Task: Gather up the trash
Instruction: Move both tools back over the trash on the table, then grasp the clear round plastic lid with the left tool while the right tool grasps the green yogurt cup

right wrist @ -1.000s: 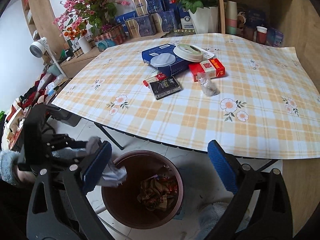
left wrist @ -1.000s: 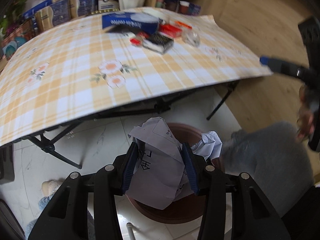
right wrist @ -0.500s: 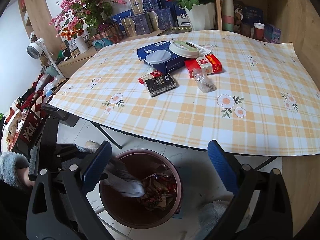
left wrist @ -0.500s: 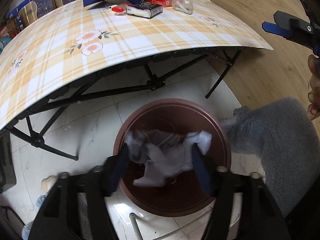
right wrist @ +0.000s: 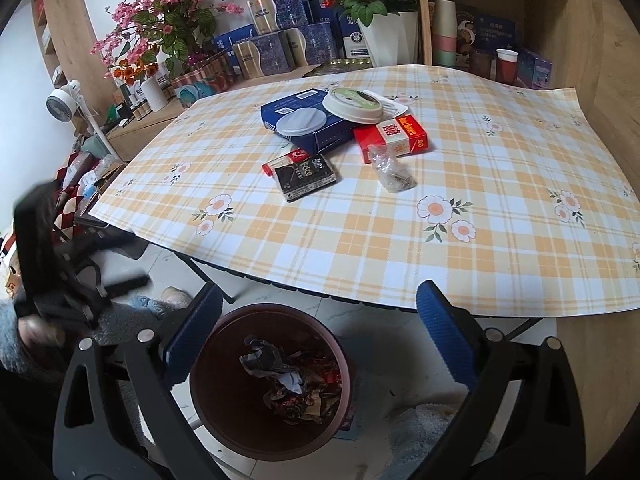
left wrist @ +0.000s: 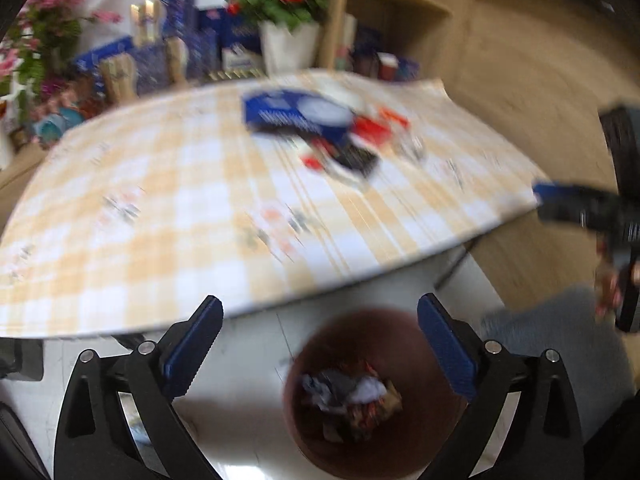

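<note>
the black packet [right wrist: 306, 177] reads "face"; the red carton [right wrist: 394, 139] shows "20".

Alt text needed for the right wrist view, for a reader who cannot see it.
The right gripper, open and empty, hangs over a brown bin of crumpled trash on the floor. Beyond it a checked table holds a blue box, a red box, a black packet and a clear wrapper.

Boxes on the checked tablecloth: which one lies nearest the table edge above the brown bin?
The small black box, lying flat beside a red lighter. The red cigarette box and the large blue box under the white lid both sit farther back.
</note>
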Motion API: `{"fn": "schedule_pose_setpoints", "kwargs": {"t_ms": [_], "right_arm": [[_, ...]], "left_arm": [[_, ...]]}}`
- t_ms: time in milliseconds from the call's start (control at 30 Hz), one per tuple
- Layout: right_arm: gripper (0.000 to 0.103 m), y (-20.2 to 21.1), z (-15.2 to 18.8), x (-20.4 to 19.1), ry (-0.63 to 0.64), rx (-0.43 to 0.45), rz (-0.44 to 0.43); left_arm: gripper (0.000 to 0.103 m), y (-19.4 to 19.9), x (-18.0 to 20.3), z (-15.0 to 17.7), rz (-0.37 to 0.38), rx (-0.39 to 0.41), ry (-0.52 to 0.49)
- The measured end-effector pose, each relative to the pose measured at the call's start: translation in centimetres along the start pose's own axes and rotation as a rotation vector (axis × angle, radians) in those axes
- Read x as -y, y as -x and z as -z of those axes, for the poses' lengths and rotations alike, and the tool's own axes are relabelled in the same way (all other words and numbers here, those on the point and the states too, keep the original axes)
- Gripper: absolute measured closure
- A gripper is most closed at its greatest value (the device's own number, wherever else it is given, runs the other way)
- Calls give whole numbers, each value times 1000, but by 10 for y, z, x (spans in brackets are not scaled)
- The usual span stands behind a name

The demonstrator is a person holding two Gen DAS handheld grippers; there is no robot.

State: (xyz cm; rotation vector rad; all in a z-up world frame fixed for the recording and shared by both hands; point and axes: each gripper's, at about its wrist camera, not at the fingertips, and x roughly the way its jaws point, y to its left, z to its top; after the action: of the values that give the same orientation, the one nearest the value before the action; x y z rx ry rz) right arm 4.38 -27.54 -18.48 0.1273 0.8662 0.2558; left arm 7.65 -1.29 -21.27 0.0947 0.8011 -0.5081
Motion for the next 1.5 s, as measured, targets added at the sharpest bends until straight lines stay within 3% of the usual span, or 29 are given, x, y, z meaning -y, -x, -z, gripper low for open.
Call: {"fn": "schedule_pose_setpoints", "kwargs": {"t_ms": [233, 367, 567, 800, 1000, 1267, 1500], "right_arm": [[6, -1, -7, 5, 6, 12, 25], [6, -1, -12, 9, 10, 30, 42], [6, -9, -20, 17, 11, 48, 85], [6, -29, -30, 30, -1, 39, 108], [6, -51, -41, 37, 9, 23, 133], [6, -67, -62, 43, -3, 22, 135], [6, -69, -78, 54, -18, 48, 151]], "left_arm": [[7, 22, -37, -35, -55, 113, 106], [7, 26, -51, -48, -95, 139, 127], [7, 27, -65, -54, -97, 155, 151], [7, 2, -67, -62, -86, 108, 139], [7, -26, -58, -81, -31, 70, 128], [7, -91, -12, -133, 26, 27, -57], [7, -154, 8, -175, 53, -62, -84]]}}
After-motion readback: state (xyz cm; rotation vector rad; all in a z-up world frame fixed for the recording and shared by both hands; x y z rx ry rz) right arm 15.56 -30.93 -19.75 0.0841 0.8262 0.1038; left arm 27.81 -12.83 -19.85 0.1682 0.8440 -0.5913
